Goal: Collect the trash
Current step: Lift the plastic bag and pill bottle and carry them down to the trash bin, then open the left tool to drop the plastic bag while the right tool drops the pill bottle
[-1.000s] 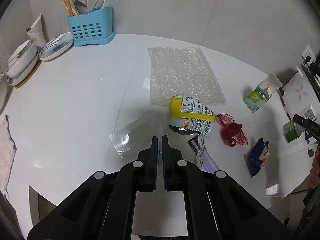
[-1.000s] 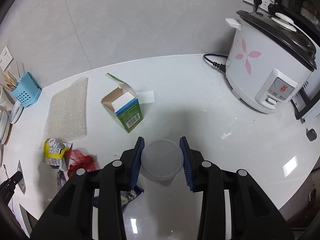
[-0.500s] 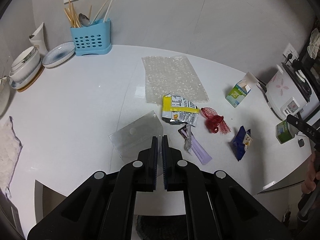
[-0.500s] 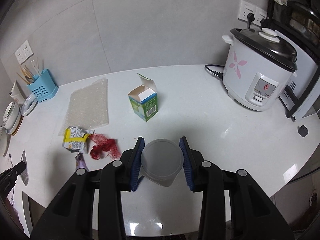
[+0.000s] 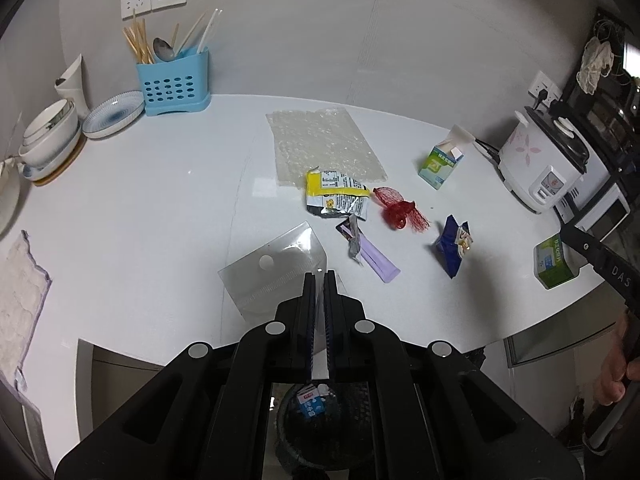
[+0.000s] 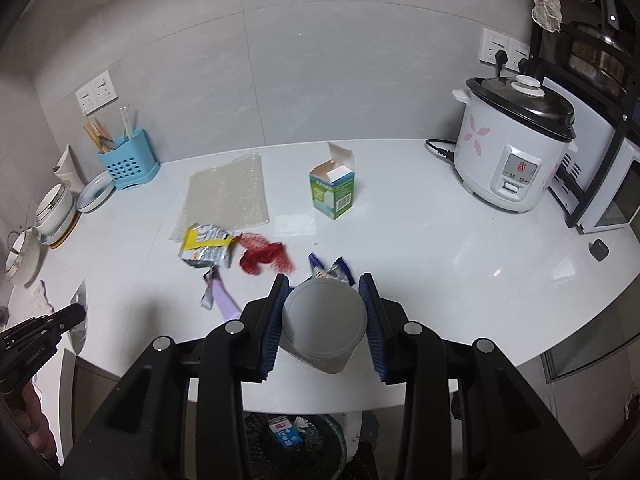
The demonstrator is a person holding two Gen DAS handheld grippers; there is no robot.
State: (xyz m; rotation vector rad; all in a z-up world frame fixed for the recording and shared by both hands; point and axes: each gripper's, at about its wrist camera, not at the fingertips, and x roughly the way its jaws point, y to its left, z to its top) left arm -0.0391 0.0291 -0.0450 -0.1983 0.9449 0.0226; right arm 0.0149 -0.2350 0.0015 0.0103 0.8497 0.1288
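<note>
My left gripper (image 5: 319, 276) is shut on the corner of a clear plastic bag (image 5: 272, 272), held over the counter's front edge. My right gripper (image 6: 324, 284) is shut on a translucent plastic cup (image 6: 324, 322), held above the front edge. On the white counter (image 5: 160, 200) lie a bubble wrap sheet (image 5: 324, 146), a yellow wrapper (image 5: 336, 196), red netting (image 5: 400, 212), a purple wrapper (image 5: 372, 256), a blue snack bag (image 5: 454, 244) and an open green carton (image 5: 440, 160). A dark bin (image 6: 296, 444) with a small milk carton (image 6: 286, 432) stands below.
A blue utensil holder (image 5: 174, 80), plates and bowls (image 5: 52, 132) stand at the back left. A cloth (image 5: 20, 300) lies at the left edge. A rice cooker (image 6: 516, 152) and a rack (image 6: 600, 160) stand at the right. Another green carton (image 5: 554, 262) shows at the right counter edge.
Both grippers have pulled back and up from the counter, carrying the plastic bag and the cup. The bin below has come into view.
</note>
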